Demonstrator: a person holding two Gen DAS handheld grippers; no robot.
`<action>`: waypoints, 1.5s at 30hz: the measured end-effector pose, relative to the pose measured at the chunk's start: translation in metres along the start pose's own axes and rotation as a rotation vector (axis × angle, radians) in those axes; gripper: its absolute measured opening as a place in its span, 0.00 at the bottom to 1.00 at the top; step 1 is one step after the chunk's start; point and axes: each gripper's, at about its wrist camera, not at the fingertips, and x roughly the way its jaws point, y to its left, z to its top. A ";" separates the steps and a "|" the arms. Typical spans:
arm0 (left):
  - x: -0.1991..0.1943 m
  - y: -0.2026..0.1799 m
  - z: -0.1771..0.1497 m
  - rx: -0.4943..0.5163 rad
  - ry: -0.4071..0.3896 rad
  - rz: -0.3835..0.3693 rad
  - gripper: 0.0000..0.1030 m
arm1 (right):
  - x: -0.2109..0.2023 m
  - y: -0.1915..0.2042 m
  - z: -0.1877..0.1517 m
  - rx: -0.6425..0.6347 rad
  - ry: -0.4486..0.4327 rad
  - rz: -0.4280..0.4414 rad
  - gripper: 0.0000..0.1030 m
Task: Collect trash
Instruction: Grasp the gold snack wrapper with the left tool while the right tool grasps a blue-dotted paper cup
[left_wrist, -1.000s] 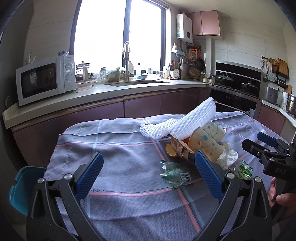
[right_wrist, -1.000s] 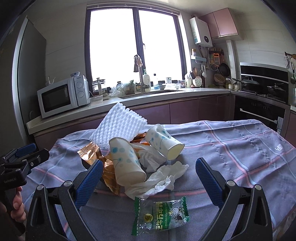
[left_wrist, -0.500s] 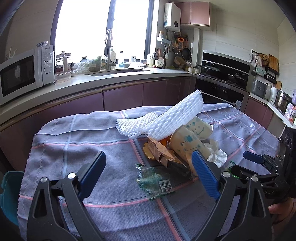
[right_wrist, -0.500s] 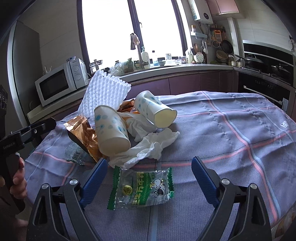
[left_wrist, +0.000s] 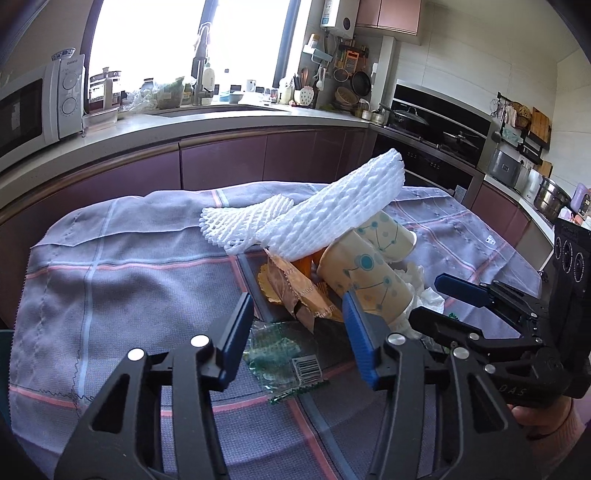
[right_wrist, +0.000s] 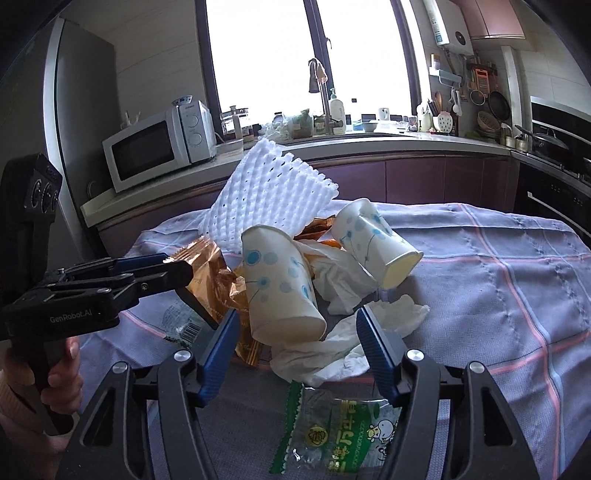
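A trash pile lies on the grey checked tablecloth: white foam net, two dotted paper cups, a brown foil wrapper, crumpled tissue and a clear barcode wrapper. My left gripper is closing, its jaws either side of the brown wrapper's end, above the barcode wrapper, with no pad pressing. My right gripper is closing too, around the base of the nearer cup, with gaps on both sides. The second cup lies on its side behind. A green-printed wrapper lies under the right gripper.
Each gripper shows in the other's view, held by a hand: the right gripper beside the pile, the left gripper over the foil. Behind the table run a counter with a microwave, a sink and a stove.
Both grippers have moved in toward the pile and tipped down. Their jaws have narrowed from wide open, the left around the wrapper end, the right around the cup.
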 end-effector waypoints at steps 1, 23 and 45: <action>0.002 0.001 -0.001 -0.005 0.008 -0.006 0.39 | 0.001 -0.002 -0.001 0.002 0.010 0.001 0.56; 0.010 0.025 -0.005 -0.133 0.067 -0.112 0.07 | 0.025 0.012 0.012 0.011 0.043 0.035 0.45; -0.108 0.073 -0.028 -0.185 -0.073 -0.108 0.06 | -0.016 0.054 0.005 0.103 0.013 0.329 0.44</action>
